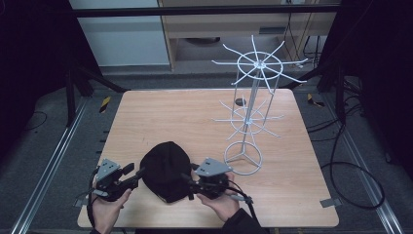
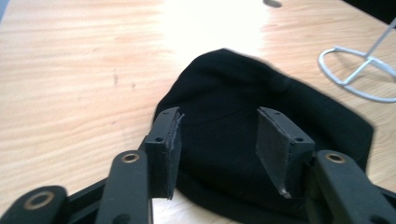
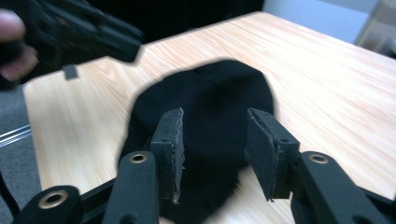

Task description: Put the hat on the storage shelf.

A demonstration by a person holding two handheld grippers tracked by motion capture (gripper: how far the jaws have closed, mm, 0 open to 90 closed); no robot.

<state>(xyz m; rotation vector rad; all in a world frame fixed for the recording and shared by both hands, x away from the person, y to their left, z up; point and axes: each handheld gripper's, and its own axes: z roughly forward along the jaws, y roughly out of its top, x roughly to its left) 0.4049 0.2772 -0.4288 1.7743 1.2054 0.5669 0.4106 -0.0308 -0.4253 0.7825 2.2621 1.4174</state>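
Spread fingers — black hat between.

Overhead; tongs' close views share hat

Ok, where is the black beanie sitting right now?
In the high view the black beanie lies flat near the table's near edge, between the left gripper and right gripper, with the white wire rack just to its right.

We see the hat's near rim hidden behind the left gripper's jaws, and the stand's ring cut by the right edge beyond the hat. In the right gripper view the hat blurs at its outline, and the other gripper beyond it is smeared, cropped at the top.
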